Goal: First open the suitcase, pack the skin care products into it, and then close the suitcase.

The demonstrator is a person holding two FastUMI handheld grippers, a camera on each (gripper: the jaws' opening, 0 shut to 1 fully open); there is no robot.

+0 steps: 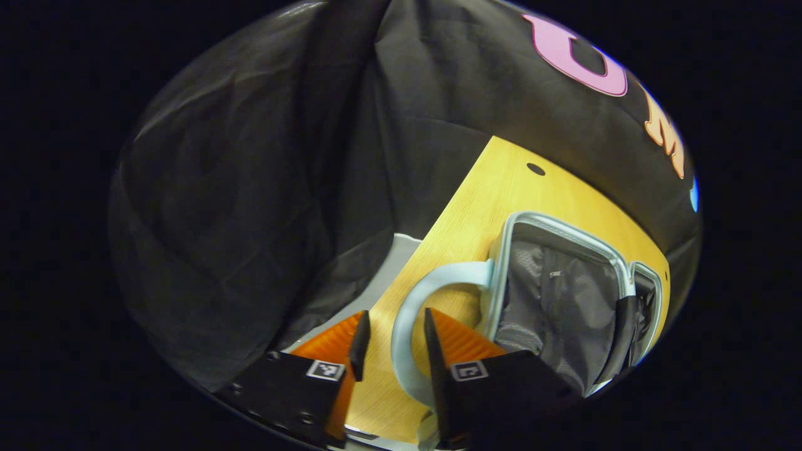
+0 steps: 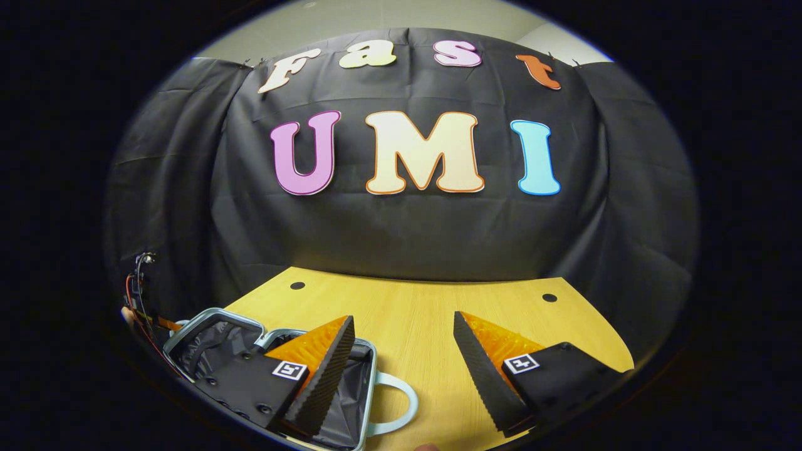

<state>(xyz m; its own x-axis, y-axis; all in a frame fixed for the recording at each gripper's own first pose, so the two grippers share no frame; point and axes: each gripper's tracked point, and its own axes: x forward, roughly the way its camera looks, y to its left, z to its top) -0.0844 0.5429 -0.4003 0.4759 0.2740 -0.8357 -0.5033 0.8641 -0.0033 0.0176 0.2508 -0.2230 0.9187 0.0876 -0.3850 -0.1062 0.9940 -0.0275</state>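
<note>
My left claw (image 1: 396, 341) is spread around the suitcase (image 1: 564, 300) handle (image 1: 413, 326), over the wooden bench (image 1: 495, 188). My right claw (image 2: 404, 357) is spread above bare bench; black cloth wall (image 2: 407, 232) ahead.

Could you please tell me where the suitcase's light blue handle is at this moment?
In the left gripper view, the handle arches over the wooden table between the left gripper's open fingers, beside the opened suitcase.
</note>
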